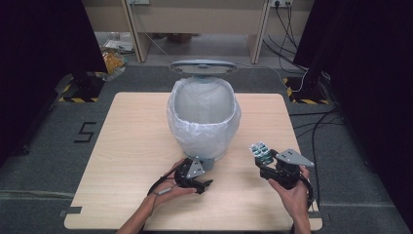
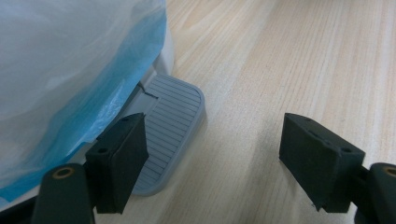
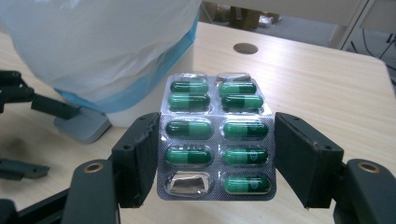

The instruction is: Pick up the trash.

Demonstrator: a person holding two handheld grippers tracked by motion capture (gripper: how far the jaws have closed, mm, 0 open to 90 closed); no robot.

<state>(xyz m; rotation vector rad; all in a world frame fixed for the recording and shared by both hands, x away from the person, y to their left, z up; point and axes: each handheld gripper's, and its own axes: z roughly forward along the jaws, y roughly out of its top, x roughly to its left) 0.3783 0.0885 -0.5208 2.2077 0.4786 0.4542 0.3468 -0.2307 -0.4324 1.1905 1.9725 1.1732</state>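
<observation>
We see a blister pack [image 3: 215, 135] of green capsules held up off the table, pinched by its two long edges – silver foil, two columns of five pockets. Eight capsules sit in place; the bottom-left pocket is crushed flat and the top-right one looks empty. From the high view the blister pack [image 1: 261, 151] stands tilted, just to the right of the pedal bin [image 1: 204, 119], whose lid is raised – its white liner folded over the rim.

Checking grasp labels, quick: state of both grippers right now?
Left gripper: open, one jaw on the bin's pedal, holding nothing.
Right gripper: closed on a pill pack.
</observation>
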